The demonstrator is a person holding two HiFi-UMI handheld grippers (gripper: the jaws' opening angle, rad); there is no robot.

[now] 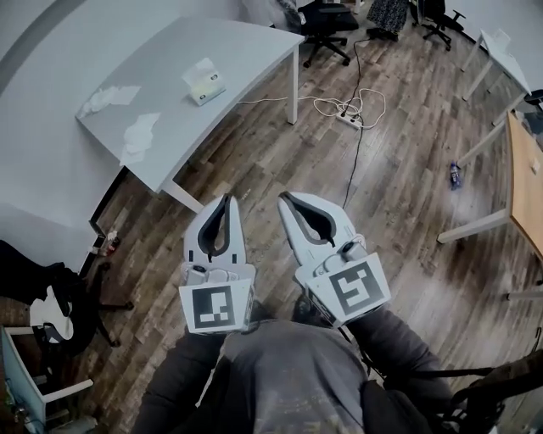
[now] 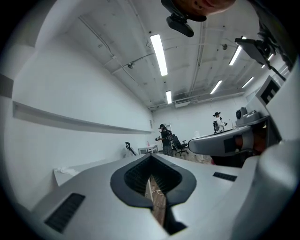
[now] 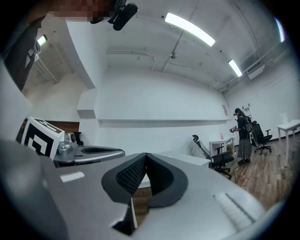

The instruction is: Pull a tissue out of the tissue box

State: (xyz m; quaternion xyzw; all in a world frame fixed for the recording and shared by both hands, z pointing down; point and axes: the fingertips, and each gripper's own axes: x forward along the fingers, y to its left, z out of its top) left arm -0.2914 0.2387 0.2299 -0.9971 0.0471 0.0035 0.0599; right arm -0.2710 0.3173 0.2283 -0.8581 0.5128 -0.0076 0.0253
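Observation:
The tissue box (image 1: 204, 83), white and pale green with a tissue sticking up, stands on the grey table (image 1: 229, 42) far ahead. Both grippers hover level over the wood floor, well short of the table. My left gripper (image 1: 226, 200) is shut, its tips meeting with nothing between them (image 2: 151, 157). Beside it my right gripper (image 1: 284, 197) is also shut and empty (image 3: 145, 155). The box does not show in either gripper view.
Two crumpled tissues (image 1: 109, 97) (image 1: 140, 131) lie on the table's left part. A power strip with cables (image 1: 349, 119) lies on the floor beyond the table leg. Office chairs (image 1: 327, 21) stand at the back, a wooden desk (image 1: 526, 182) at right. A person (image 3: 243, 136) stands far off.

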